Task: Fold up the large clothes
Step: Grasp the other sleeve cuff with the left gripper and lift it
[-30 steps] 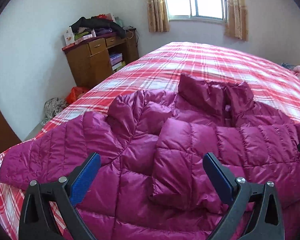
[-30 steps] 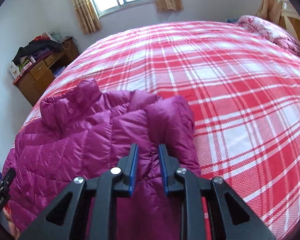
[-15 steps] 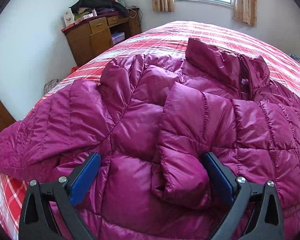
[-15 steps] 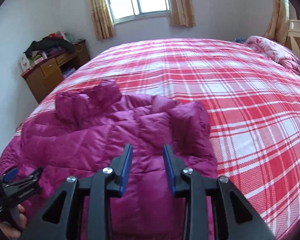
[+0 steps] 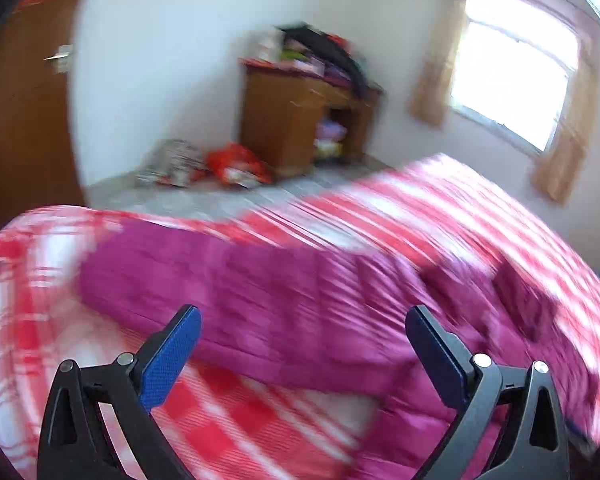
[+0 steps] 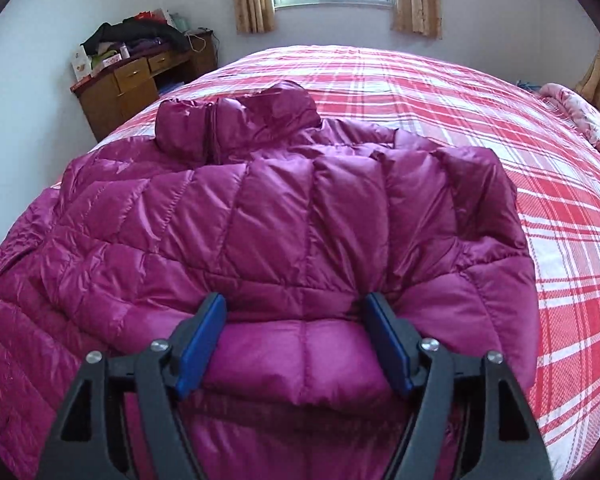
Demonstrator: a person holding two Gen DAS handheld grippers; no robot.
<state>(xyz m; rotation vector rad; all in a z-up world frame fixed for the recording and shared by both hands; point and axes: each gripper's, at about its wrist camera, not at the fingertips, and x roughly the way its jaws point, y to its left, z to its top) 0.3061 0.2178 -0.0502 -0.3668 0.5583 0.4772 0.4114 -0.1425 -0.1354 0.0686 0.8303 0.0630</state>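
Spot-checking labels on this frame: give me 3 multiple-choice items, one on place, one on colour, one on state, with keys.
1. Where does the jacket lie?
A. on the bed
B. on the desk
C. on the floor

2. What colour is the jacket?
A. black
B. magenta
C. white

3. How do the right gripper's fingers stand?
A. pressed together
C. out of view
B. apart, with jacket cloth between them

Key: 1 A, the jacket spreads over the plaid cover; 2 B, it is magenta in both views; 3 B, the blue fingers stand apart and are opening, astride a puffy fold.
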